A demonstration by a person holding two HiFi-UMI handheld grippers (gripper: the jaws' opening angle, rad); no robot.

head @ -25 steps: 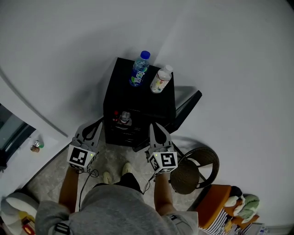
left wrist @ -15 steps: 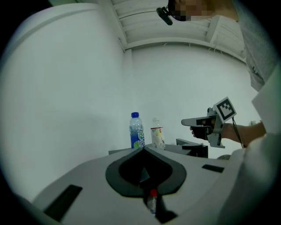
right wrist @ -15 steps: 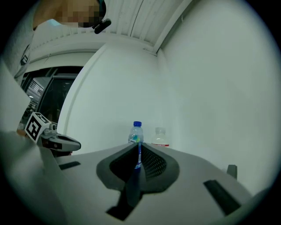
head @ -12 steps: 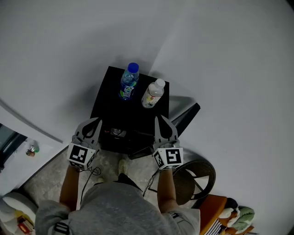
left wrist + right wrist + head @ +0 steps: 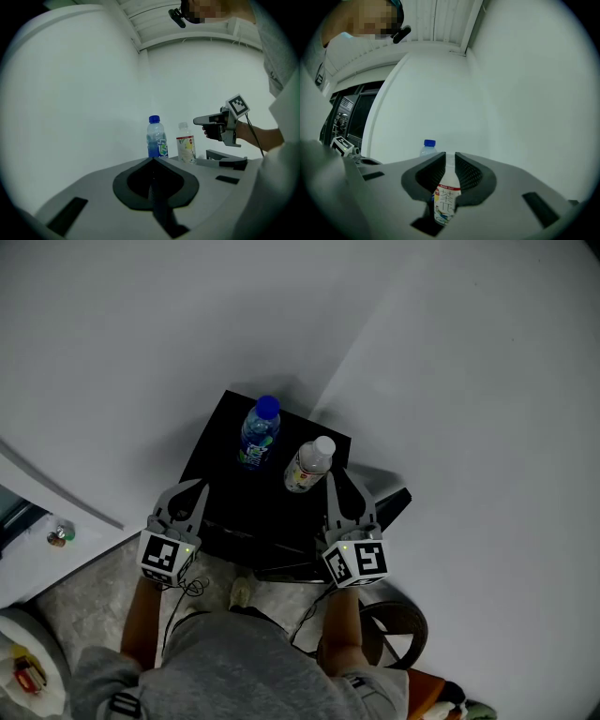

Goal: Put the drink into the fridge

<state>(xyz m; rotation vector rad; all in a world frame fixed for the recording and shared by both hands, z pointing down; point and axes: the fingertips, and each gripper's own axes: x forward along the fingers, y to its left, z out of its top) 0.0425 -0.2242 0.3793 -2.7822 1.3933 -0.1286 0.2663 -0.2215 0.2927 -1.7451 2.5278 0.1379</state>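
Advanced: right gripper [image 5: 336,476], jaws just parting, empty, upright white-capped pale plastic drink bottle [image 5: 305,470] just ahead; left gripper [image 5: 192,489] closed, farther.

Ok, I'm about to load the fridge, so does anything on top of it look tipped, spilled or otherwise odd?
Nothing stands out. The blue-capped bottle and the white-capped bottle both stand upright, apart from each other, on top of the black fridge, and no spill shows around them.
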